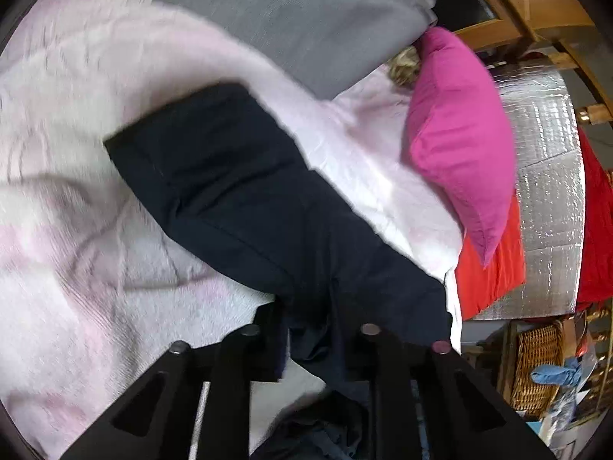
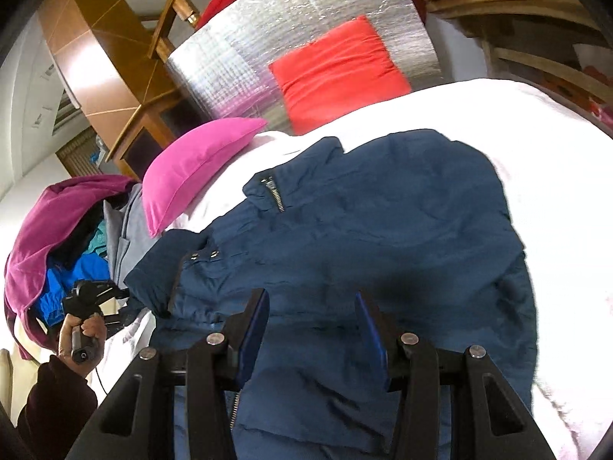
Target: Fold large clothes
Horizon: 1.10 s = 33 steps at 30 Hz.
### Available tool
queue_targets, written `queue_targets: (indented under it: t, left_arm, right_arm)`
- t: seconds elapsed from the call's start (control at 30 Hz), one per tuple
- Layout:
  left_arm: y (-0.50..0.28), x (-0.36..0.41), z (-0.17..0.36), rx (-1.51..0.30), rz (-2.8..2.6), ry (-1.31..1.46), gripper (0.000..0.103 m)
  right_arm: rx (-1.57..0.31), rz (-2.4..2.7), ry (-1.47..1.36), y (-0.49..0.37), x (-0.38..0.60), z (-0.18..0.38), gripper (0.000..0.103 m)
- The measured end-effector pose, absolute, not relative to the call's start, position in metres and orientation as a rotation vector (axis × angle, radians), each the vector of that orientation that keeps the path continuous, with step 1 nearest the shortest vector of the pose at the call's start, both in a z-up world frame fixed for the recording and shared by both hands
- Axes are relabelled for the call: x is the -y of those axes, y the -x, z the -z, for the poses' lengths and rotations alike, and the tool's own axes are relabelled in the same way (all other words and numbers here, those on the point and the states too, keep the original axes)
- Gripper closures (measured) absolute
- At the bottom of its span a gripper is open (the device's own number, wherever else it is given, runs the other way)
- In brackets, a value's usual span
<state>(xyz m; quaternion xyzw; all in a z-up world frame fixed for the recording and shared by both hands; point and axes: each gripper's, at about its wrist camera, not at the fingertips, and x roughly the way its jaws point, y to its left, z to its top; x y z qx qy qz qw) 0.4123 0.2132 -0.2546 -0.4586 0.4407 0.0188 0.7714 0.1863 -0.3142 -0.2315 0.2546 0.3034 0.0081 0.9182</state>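
Pointing steeply down, the left gripper (image 1: pixel 306 329) is pinched on a dark sleeve of the navy jacket (image 2: pixel 345 237), which lies spread on the white bed cover (image 2: pixel 536 145). A hand (image 2: pixel 82 335) grips its handle w/ arm bent. The right gripper (image 2: pixel 312 326) hovers over the jacket, fingers apart, nothing btwn them.

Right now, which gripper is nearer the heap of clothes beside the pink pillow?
Left. The left gripper sits beside the heap, clamped on the jacket edge; the right gripper hovers open over the jacket middle, farther away.
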Motion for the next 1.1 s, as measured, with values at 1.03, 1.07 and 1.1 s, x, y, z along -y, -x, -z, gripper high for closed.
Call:
queue_targets:
  t: [1.03, 1.07, 1.1]
  left_arm:
    - [-0.328, 0.157, 0.229, -1.13, 0.516, 0.048, 0.094]
    - [-0.325, 0.153, 0.239, -1.17, 0.515, 0.065, 0.094]
    - [-0.316, 0.15, 0.242, -1.185, 0.505, 0.08, 0.094]
  right_arm:
    - [-0.485, 0.159, -0.671, -0.077, 0.426, 0.227, 0.052]
    - [-0.481, 0.163, -0.672, -0.072, 0.428, 0.225, 0.051]
    - [-0.476, 0.17, -0.67, -0.067, 0.431, 0.223, 0.051]
